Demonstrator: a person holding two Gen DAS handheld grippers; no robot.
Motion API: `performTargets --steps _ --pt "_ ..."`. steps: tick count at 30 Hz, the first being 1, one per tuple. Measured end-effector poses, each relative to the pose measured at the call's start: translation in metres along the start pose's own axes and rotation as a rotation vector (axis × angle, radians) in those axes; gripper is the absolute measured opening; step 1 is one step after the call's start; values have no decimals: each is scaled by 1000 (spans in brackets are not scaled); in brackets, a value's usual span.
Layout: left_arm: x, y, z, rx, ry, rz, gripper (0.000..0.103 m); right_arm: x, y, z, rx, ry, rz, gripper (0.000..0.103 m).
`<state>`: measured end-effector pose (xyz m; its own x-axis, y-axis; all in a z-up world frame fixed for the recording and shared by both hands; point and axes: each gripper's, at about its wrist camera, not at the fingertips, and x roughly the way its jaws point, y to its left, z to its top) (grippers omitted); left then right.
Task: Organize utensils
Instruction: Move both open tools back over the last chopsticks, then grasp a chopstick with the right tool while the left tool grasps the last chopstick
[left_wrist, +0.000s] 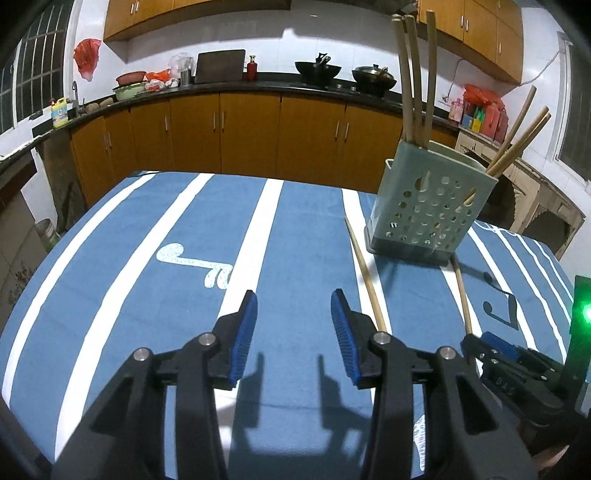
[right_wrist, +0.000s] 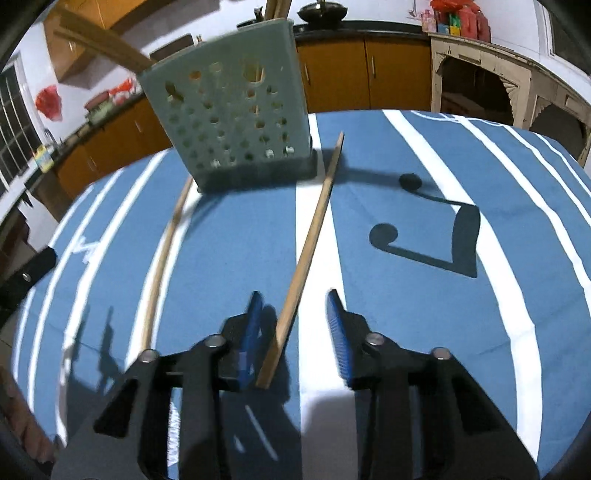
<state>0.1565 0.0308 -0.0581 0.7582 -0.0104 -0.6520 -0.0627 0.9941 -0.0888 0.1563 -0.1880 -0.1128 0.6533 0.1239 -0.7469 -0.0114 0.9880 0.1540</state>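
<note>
Right hand-held gripper (right_wrist: 295, 325): jaws apart, chopstick (right_wrist: 310, 251) between them, running toward 12 o'clock to the perforated holder (right_wrist: 229, 122). Left hand-held gripper (left_wrist: 293, 332): jaws apart, empty, above the blue striped worktop (left_wrist: 147, 258).

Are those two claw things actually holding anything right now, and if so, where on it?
Nothing is held. The left gripper stands open over bare cloth. The right gripper has one chopstick between its fingers near the stick's near end, but the pads are not pressing on it.
</note>
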Motion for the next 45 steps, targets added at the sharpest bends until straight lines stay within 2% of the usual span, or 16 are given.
performTargets --steps 1,2,4,14,18,23,24,27,28,30,39,45 --pt "1 -1 -1 3 5 -6 42 -1 -2 0 -4 -3 -9 13" --pt "3 -5 1 6 10 -11 42 -2 -6 0 5 -4 -10 9" --pt "8 -10 0 16 23 -27 42 -3 -14 0 31 -3 1 8" --pt "31 -49 -10 77 91 -75 42 -4 -70 10 127 -24 -90 8" --pt "41 -63 -15 112 126 -72 42 -4 -81 11 145 -25 -92 8" --pt "57 -77 -25 155 168 -23 42 -4 -78 10 128 -28 -101 8" --pt "59 -76 -27 155 176 -14 40 -4 -78 10 129 -28 -99 8" --pt "64 -69 -29 138 184 7 25 -4 -78 10 128 -28 -95 8" --pt "64 -66 -28 134 183 12 17 -4 -78 10 126 -28 -93 8" --pt "65 -61 -26 128 183 18 10 -4 -78 10 124 -27 -86 8" --pt "76 -10 -8 62 181 98 9 -4 -76 10 106 -26 -76 8" --pt "77 1 -5 64 183 96 24 -3 -74 10 98 -22 -84 8"
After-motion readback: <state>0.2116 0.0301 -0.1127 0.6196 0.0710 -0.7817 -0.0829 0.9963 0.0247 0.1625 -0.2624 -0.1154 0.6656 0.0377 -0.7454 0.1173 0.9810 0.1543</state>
